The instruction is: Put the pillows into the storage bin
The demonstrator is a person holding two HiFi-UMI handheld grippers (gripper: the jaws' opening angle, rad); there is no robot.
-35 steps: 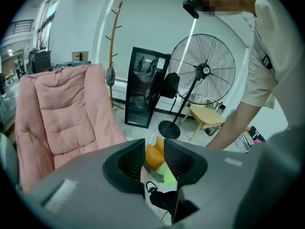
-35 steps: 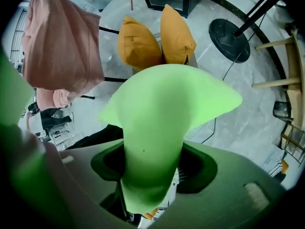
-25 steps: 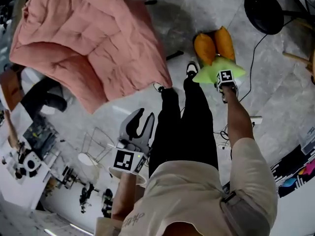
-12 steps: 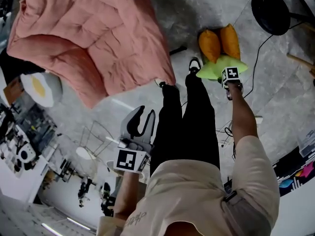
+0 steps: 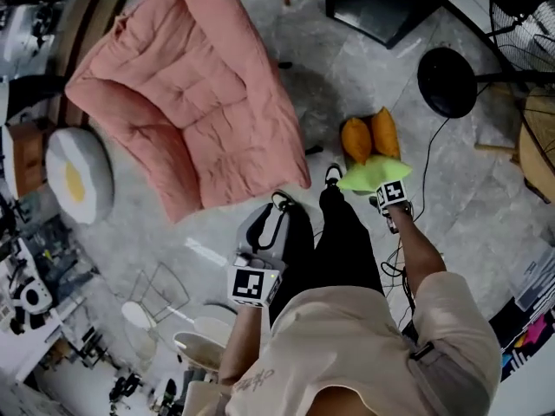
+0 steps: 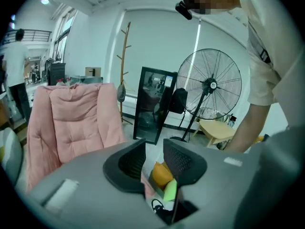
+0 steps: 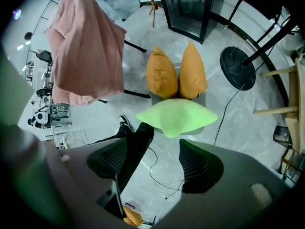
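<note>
Two orange pillows (image 7: 175, 74) stand side by side in a grey storage bin (image 7: 203, 98) on the floor. Across their near ends lies a lime-green pillow (image 7: 178, 117). My right gripper (image 7: 155, 162) hangs above and short of the green pillow; its jaws have just been opening and nothing is between them. In the head view the right gripper (image 5: 390, 199) sits just below the green pillow (image 5: 368, 177). My left gripper (image 5: 270, 219) is held in front of the legs, open and empty; in its own view the left gripper (image 6: 153, 160) frames the distant pillows through its gap.
A pink padded chair (image 5: 186, 94) fills the upper left, with a fried-egg cushion (image 5: 76, 177) beside it. A fan's black round base (image 5: 447, 81), a floor cable (image 5: 429, 159), a mirror (image 6: 153, 104) and a wooden stool (image 6: 217, 130) stand around the bin. The person's legs (image 5: 334, 241) are between the grippers.
My right gripper has lifted away from the green pillow, which stays on the orange ones. The left gripper has risen a little. The head view has pulled back and shows more floor.
</note>
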